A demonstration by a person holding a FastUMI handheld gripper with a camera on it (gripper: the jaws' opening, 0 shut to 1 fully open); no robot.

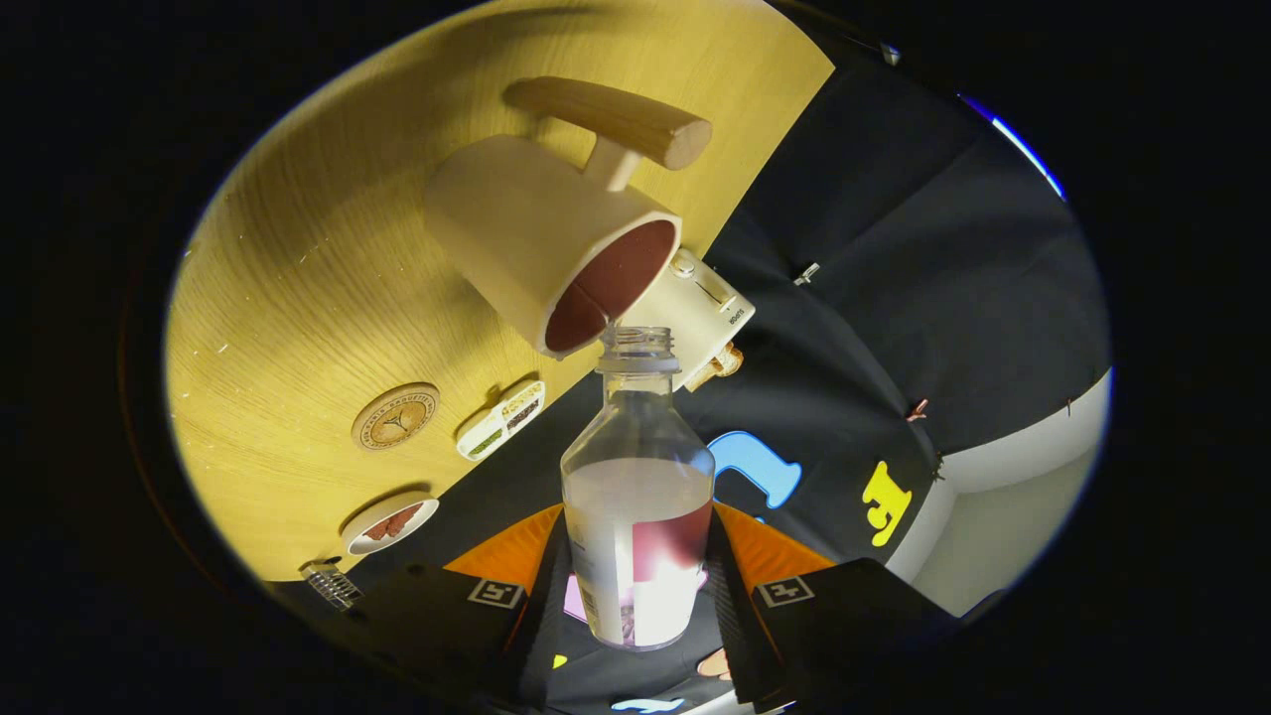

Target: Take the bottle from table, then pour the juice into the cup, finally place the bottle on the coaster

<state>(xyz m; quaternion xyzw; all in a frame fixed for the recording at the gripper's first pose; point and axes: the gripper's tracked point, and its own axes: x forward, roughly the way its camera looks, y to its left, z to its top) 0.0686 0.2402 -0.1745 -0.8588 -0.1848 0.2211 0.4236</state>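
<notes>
Two fingers of the gripper (640,586) are clamped on the lower body of the bottle (638,497), one on each side, so the bottle is held between them with its open neck pointing away from the camera. The whole view is rolled over, which suggests the bottle is tipped for pouring. Its uncapped mouth is set at the rim of the cup (551,248), a pale cylinder with a wooden handle and a reddish-brown inside, standing on the wooden table (288,298). Whether mouth and rim touch cannot be told.

Several risks are judged from this. The mouth is lined up with the near edge of the rim, not the middle of the opening, so juice may be run down the outer wall of the cup or onto the table if the tilt is increased without the neck being carried further over. A nudge of the neck against the rim could push the cup. The grip is taken low on a smooth, label-wrapped body, so the bottle may be rotated or slipped between the fingers as liquid shifts.

One round coaster (395,417) is seen on the table near the cup, with a small rectangular item (501,420) beside it and a second round disc (391,523) closer to the table edge. The wrong disc could be chosen for the placing.
</notes>
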